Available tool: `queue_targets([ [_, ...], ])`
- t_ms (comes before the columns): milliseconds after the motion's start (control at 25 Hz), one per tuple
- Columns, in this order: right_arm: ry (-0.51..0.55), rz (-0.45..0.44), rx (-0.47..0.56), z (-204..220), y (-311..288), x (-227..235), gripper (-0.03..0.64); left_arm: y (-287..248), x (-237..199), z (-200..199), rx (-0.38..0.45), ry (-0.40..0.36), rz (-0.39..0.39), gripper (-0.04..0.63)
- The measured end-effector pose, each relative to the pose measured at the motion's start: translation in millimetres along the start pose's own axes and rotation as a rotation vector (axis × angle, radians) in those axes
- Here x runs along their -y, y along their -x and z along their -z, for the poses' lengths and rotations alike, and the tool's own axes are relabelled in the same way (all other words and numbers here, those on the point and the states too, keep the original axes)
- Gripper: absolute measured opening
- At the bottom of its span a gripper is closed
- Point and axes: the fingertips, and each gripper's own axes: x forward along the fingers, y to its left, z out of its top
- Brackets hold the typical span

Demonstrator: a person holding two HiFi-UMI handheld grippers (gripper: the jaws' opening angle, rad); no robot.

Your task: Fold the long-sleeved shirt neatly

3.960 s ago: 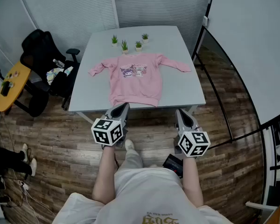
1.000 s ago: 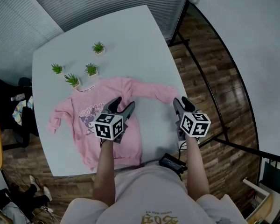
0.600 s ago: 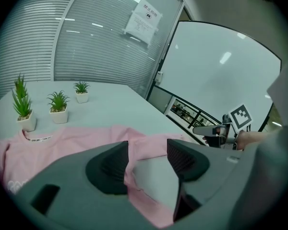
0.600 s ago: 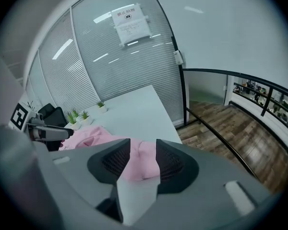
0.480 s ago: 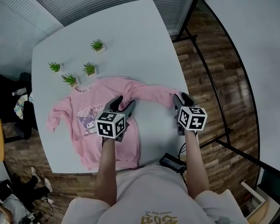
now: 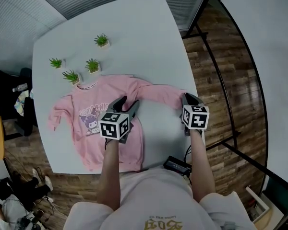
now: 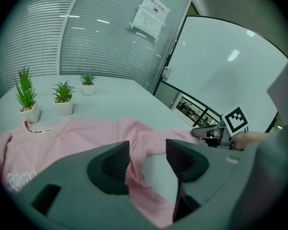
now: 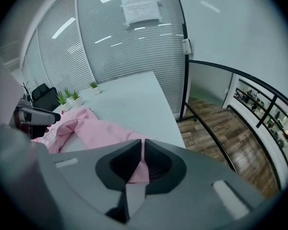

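Observation:
A pink long-sleeved shirt point(image 6: 93, 111) with a cartoon print lies flat, front up, on the white table point(image 6: 144, 37). My left gripper point(image 6: 127, 102) is low over the shirt's side below the right-hand sleeve. Its jaws have just been closing, and in the left gripper view a fold of pink cloth point(image 7: 134, 174) lies between them against one pad, with a gap at the other. My right gripper point(image 6: 187, 98) sits at the end of the outstretched sleeve point(image 6: 158, 92). Its jaws have just closed, and the right gripper point(image 8: 143, 150) pinches the pink cuff point(image 8: 140, 169).
Several small potted plants point(image 6: 91, 65) stand behind the collar. The table's right edge point(image 6: 198, 87) runs just beside my right gripper, with wood floor beyond. A black chair with clutter point(image 6: 19, 109) stands left of the table. A black device point(image 6: 175, 166) hangs at the person's waist.
Both grippers have come down onto the shirt. The right jaws, wide before, now pinch the cuff. Four seconds ago both grippers hung short of the table's front edge.

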Motion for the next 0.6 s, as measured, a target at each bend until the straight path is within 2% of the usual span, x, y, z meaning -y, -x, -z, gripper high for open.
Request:
queue_targets([
  [280,0.0,-0.004,0.042,-12,13,-1,0.026,5,5,-5,0.021,-0.003,0.009,0.244],
  [600,-0.018,0.012,0.148,-41,57,2,0.025,25,12,-14,0.044,-0.009,0.003,0.242],
])
